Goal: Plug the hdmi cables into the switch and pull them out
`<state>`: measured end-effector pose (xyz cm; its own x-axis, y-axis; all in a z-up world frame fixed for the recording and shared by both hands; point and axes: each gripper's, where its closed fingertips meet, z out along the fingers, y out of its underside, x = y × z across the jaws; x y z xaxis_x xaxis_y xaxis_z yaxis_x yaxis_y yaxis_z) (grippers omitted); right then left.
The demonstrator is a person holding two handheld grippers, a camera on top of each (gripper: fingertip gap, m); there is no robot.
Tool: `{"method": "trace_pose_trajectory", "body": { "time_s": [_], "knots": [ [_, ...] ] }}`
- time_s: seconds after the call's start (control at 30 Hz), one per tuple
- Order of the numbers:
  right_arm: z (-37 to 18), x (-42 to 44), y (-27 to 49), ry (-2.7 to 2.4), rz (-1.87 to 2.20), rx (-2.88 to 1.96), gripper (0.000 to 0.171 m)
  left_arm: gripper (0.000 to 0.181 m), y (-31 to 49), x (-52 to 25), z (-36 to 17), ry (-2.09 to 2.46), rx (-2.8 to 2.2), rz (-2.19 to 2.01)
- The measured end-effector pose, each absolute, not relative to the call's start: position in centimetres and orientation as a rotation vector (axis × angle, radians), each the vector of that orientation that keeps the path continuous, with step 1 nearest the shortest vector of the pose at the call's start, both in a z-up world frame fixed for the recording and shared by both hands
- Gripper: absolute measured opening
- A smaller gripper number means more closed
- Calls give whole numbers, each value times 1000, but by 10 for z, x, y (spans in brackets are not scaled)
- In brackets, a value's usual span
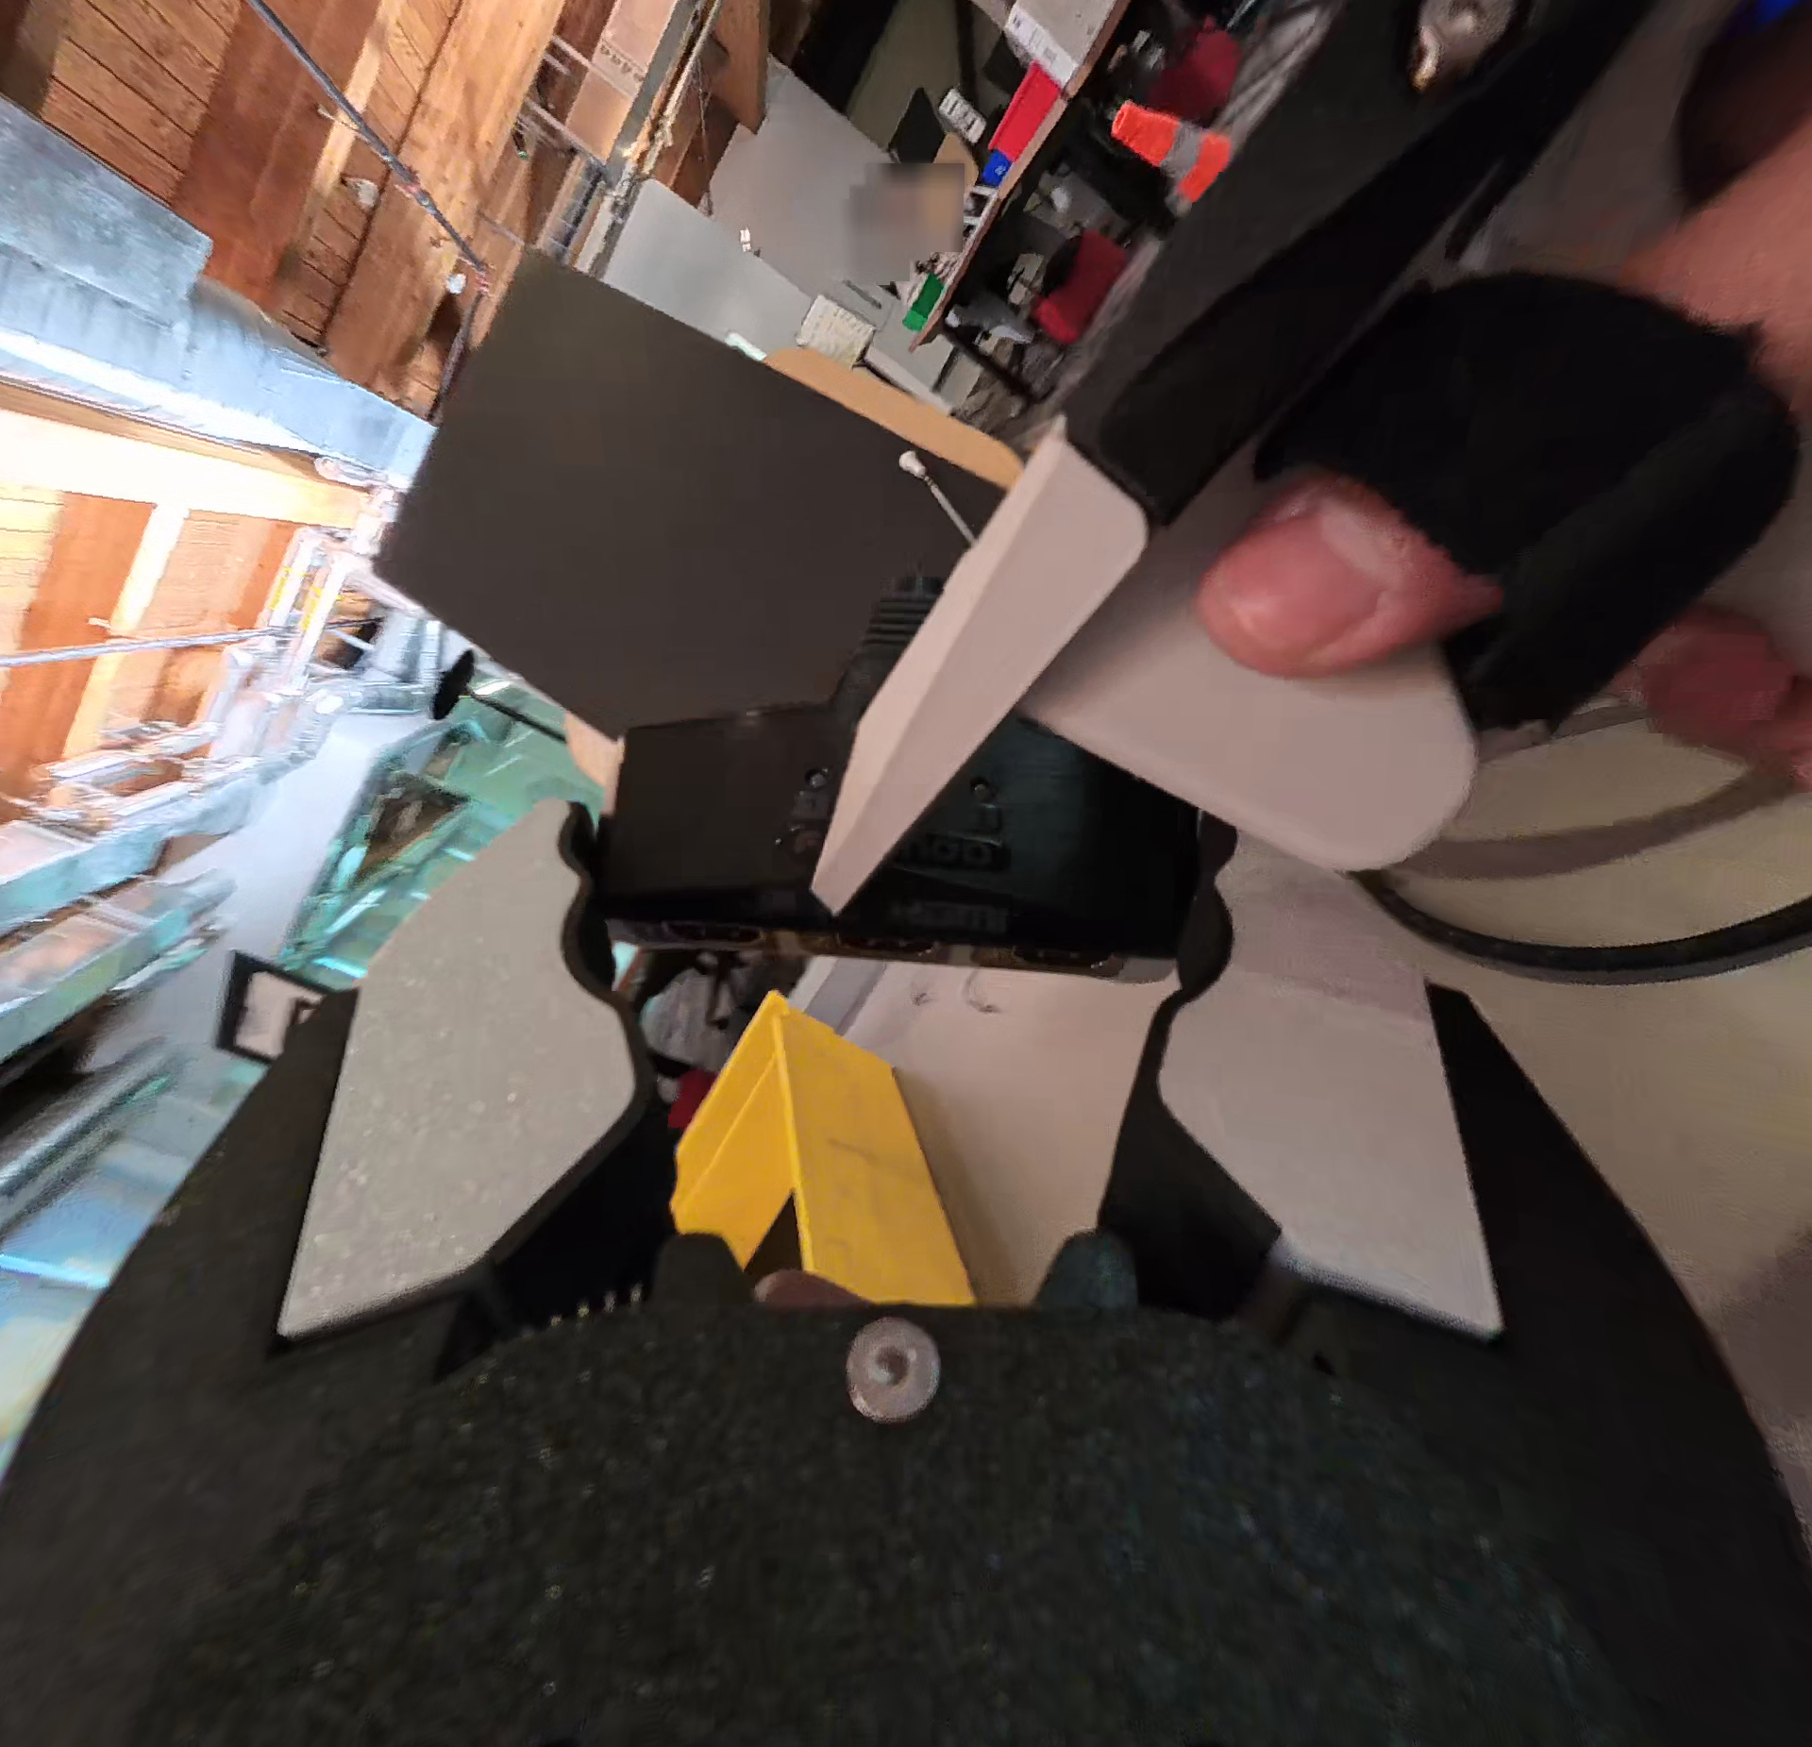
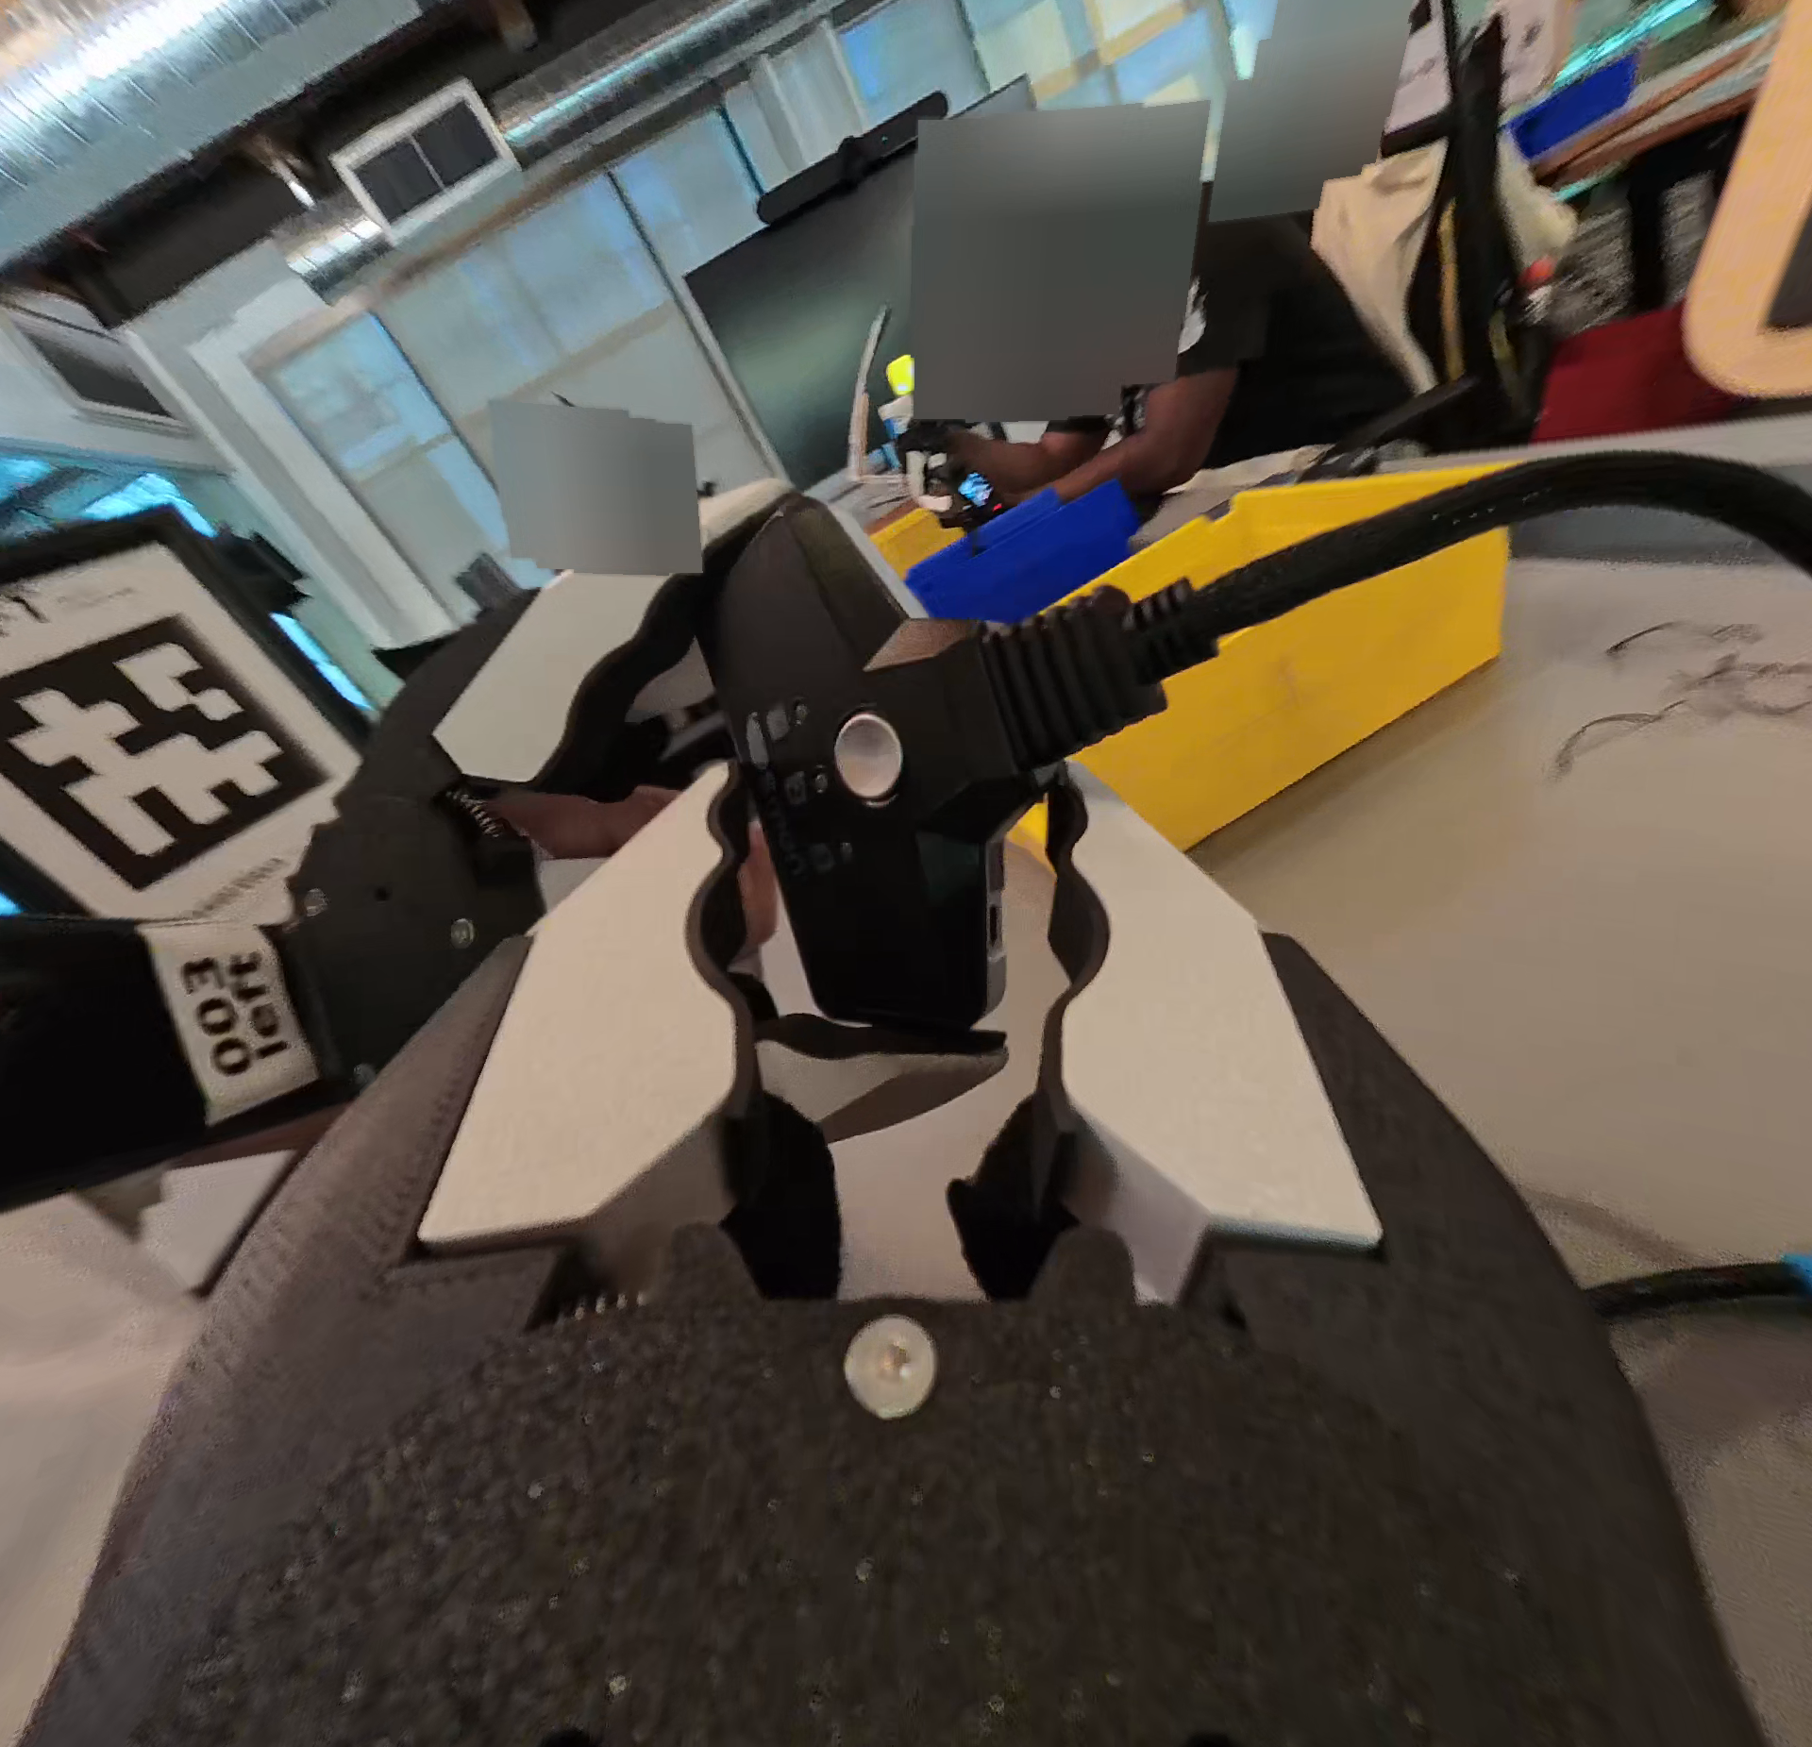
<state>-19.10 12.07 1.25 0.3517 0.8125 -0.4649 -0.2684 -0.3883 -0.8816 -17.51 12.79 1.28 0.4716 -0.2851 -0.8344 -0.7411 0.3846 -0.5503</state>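
Both wrist cameras look closely along their claws, sharing the switch (image 1: 882, 847).

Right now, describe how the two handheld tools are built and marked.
Both tools share one build. The right tool has light grey wedge fingers with wavy black inner pads on a rough black body fixed by a silver screw. The left tool matches, and in the right wrist view it carries a black-and-white square marker and a small white tag.

Pale grey table (image 2: 1471, 915), scuffed with dark scribble marks (image 2: 1686, 680) near the far right; on it a yellow bin (image 2: 1304, 661) with a blue bin (image 2: 1020, 562) just behind, and a black cable (image 2: 1686, 1293) lying along the right edge
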Motion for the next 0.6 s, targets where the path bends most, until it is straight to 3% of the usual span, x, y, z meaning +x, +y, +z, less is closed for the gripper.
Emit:
{"method": "trace_pose_trajectory", "body": {
  "time_s": [0.13, 0.3, 0.47, 0.6],
  "knots": [
    [4, -197, 121, -437, 1431, -1589, 62, 112, 128, -175, 5, 1107, -1242, 339],
    [-7, -200, 117, -587, 1289, -1659, 68, 112, 127, -174, 4, 1124, -1202, 390],
    [-23, -204, 112, -773, 1026, -1741, 56, 112, 127, -174, 5, 1133, -1166, 431],
    [-32, -201, 108, -806, 1078, -1818, 54, 110, 122, -170, -3, 1194, -1181, 363]
  ]
}}
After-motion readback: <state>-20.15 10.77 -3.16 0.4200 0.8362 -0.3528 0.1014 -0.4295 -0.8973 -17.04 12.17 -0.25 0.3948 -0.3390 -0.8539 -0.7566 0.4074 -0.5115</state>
